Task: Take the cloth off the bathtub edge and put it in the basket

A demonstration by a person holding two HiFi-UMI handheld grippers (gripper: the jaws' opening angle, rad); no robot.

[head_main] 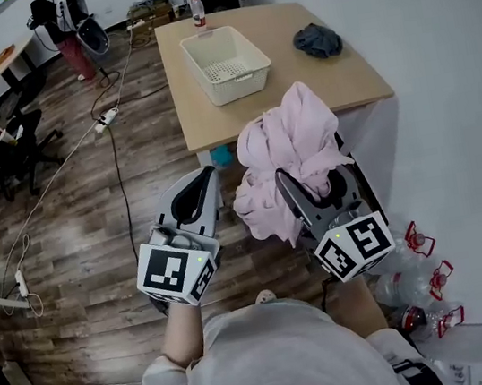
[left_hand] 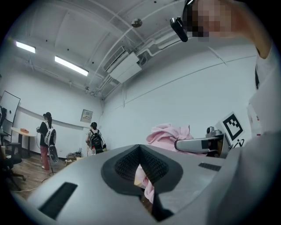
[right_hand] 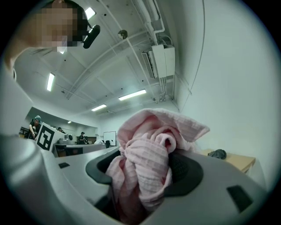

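Clearly the right gripper (head_main: 311, 167) was clamped on the bunched pink cloth (head_main: 291, 138), holding it in mid-air at the frame's centre, just below the near edge of the wooden table (head_main: 315, 85). On that table's upper part stood the white basket (head_main: 238, 86), with a dark rag (head_main: 318, 41) to its right and a bottle (head_main: 198, 12) at the far edge. Left of the cloth, the left gripper (head_main: 207, 180) had its jaws together on nothing. Wood-plank floor (head_main: 73, 223) filled the left half, crossed by cables (head_main: 116, 161). A white wall (head_main: 447, 64) ran down the right, with plastic bottles (head_main: 423, 281) at its foot, lower right.
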